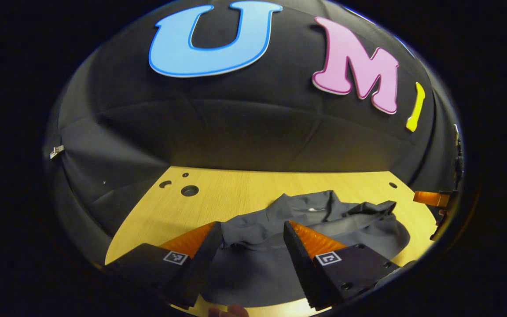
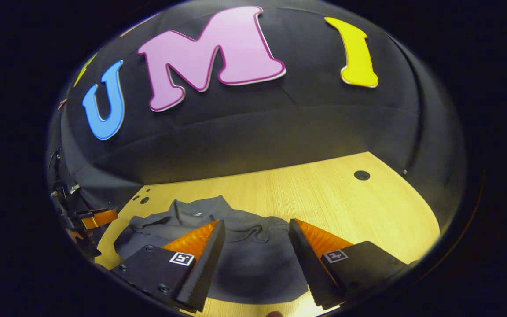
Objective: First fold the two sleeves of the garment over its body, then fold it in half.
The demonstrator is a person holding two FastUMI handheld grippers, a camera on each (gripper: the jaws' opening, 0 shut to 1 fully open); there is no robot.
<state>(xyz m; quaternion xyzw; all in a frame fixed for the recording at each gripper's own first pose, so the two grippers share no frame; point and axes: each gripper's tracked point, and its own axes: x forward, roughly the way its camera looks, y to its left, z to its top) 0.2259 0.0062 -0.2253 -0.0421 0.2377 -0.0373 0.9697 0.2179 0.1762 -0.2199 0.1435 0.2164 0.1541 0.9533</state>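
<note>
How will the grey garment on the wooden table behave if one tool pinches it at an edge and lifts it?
The grey garment lies rumpled in soft folds, so it will probably drape and sag, not keep its shape. It looks thin, so likely light. On the smooth wooden table it may slide if pushed.

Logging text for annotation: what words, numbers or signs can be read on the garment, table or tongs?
On the left tongs: square coded markers, no text.
On the right tongs: the same.
On the garment: pale collar tag, too small to read.
On the table: none.
</note>
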